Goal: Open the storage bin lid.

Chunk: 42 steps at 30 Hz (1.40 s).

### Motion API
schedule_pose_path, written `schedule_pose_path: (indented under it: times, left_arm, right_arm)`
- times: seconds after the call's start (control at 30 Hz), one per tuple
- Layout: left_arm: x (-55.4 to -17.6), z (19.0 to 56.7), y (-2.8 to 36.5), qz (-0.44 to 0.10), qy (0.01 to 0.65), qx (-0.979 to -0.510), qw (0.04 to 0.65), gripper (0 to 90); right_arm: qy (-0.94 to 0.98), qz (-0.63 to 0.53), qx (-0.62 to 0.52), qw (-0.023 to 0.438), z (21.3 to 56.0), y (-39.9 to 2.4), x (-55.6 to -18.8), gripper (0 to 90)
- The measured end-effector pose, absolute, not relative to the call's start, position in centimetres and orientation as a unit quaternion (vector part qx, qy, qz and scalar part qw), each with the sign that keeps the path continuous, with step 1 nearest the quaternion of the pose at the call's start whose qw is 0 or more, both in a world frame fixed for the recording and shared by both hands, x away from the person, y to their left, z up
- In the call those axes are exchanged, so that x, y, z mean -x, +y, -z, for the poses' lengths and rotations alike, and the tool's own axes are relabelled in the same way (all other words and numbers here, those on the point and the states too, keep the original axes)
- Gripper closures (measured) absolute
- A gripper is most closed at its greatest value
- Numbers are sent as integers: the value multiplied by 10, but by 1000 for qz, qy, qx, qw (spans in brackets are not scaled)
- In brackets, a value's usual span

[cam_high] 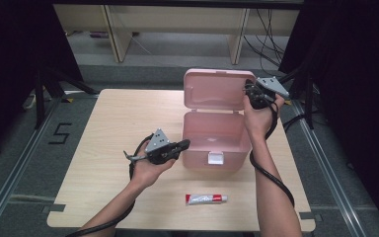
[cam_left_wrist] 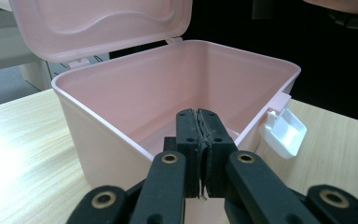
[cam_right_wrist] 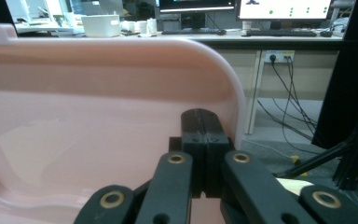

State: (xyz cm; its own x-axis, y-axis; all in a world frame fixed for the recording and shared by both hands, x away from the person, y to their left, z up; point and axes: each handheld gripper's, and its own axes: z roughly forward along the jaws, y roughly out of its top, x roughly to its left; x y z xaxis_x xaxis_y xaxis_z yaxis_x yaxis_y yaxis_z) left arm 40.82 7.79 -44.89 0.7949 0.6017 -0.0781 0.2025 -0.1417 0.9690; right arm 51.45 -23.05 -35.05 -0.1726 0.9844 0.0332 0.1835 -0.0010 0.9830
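In the high view, a pale wood-grain table [cam_high: 108,148] is seen on grey flooring marked "5" [cam_high: 59,133]; the open pink plastic box [cam_high: 216,140] stands right of centre, a tube [cam_high: 206,199] lies near the front edge. In the left gripper view, the left gripper [cam_left_wrist: 200,154] is pressed together, empty, at the box rim [cam_left_wrist: 121,135]. In the right gripper view, the right gripper [cam_right_wrist: 202,154] is closed against the lid [cam_right_wrist: 98,116]; monitors [cam_right_wrist: 284,7] are seen behind.

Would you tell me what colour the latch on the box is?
White latch, clearest in the left gripper view.

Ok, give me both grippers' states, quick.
Left gripper: shut, empty, at the pink box's left wall.
Right gripper: shut, empty, against the raised lid.
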Motion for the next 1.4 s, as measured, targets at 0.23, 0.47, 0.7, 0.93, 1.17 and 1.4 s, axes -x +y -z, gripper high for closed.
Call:
schedule_pose_path:
  times: [0.23, 0.47, 0.7, 0.93, 1.17, 1.4]
  left_arm:
    - [-408, 449, 78, -167, 273, -737, 596, 869]
    - [-408, 449, 78, -168, 273, -737, 595, 869]
    - [-408, 449, 77, -168, 273, -737, 595, 868]
    - [-408, 449, 77, -168, 273, -737, 595, 868]
    - [-408, 449, 77, -168, 273, -737, 595, 867]
    - [-408, 449, 77, -168, 273, -737, 595, 868]
  right_arm:
    - [583, -494, -506, 400, 354, -230, -520, 900]
    - [585, -488, -512, 397, 360, -229, -524, 900]
    - [583, -490, -510, 398, 361, -229, -525, 900]
    - [580, -490, -517, 394, 359, -228, -520, 900]
    - [586, -483, -518, 392, 365, -229, -521, 900]
    - [600, -472, -522, 381, 374, -232, -522, 900]
